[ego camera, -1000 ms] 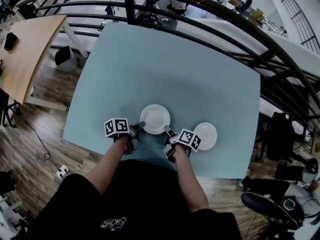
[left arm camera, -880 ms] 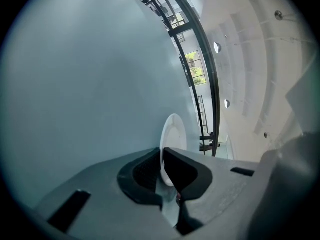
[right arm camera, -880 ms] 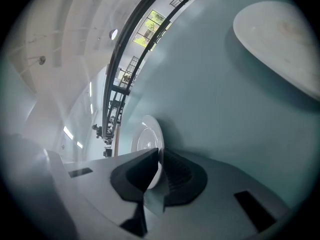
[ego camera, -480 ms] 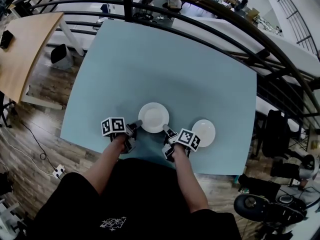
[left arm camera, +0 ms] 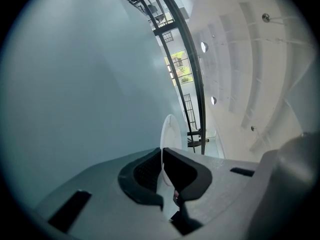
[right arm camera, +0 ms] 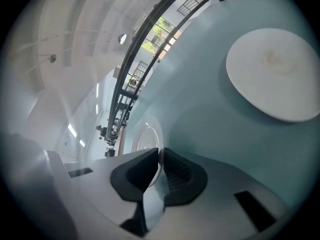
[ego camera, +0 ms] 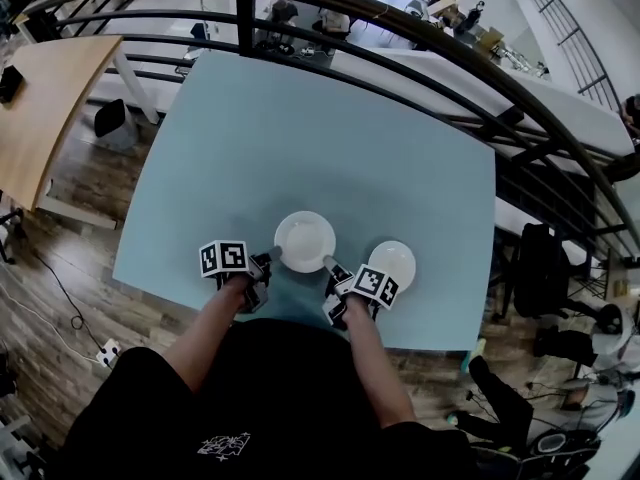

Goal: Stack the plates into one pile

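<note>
We grip the stiff, slick, breakable plate (ego camera: 305, 240), at the counter's (ego camera: 300, 128) near middle, by opposite rims, left claw (ego camera: 272, 256) closing on one, right claw (ego camera: 329, 262) clamped on the other.

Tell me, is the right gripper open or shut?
Shut: in its own view the right gripper pinches the white plate's rim between both pads.

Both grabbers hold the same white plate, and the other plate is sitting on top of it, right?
No. The other plate isn't on top: the head view shows it lying alone on the blue table, right of the held plate. The left gripper, jaws closing on the rim, and the right gripper do hold that same plate.
</note>
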Demonstrator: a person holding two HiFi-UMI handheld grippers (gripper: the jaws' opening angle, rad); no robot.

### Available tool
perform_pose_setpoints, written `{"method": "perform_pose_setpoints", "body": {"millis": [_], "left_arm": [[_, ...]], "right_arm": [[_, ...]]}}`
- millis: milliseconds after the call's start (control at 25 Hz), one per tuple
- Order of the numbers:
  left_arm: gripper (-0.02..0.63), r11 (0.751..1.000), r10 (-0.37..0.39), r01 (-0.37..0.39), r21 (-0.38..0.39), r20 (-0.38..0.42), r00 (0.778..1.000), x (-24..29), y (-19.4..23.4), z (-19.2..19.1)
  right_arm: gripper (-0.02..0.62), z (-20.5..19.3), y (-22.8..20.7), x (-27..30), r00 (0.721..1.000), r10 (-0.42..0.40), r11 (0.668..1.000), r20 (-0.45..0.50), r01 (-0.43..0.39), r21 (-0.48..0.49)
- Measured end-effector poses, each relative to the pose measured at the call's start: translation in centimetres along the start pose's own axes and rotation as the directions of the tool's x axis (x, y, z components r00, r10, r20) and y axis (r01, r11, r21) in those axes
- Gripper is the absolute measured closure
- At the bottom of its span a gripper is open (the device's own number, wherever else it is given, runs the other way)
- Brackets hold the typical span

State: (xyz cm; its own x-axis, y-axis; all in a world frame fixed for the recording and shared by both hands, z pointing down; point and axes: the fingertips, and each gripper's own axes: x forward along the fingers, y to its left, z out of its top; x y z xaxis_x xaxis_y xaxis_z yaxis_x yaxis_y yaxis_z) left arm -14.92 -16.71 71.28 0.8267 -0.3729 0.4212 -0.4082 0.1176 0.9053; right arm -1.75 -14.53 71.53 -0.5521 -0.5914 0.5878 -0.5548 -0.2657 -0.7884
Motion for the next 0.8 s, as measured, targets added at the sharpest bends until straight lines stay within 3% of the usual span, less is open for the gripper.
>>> {"method": "perform_pose_setpoints", "body": {"millis": [240, 800], "left_arm": [[0.584, 0.999, 0.010, -0.009, 0.036, -0.013, 1.000, 1.7, -1.6, -1.5], [0.584, 0.996, 0.023, -0.015, 0.085, -0.087, 0.996, 12.3, -7.1, -9.2]], "right_arm": [[0.561, 1.0, -1.5, -2.0, 1.000, 0.011, 1.000, 0.012, -0.011, 0.007], [0.561, 7.5, -9.8, -11.4, 0.998, -0.024, 0.999, 0.057, 0.022, 0.030]]}}
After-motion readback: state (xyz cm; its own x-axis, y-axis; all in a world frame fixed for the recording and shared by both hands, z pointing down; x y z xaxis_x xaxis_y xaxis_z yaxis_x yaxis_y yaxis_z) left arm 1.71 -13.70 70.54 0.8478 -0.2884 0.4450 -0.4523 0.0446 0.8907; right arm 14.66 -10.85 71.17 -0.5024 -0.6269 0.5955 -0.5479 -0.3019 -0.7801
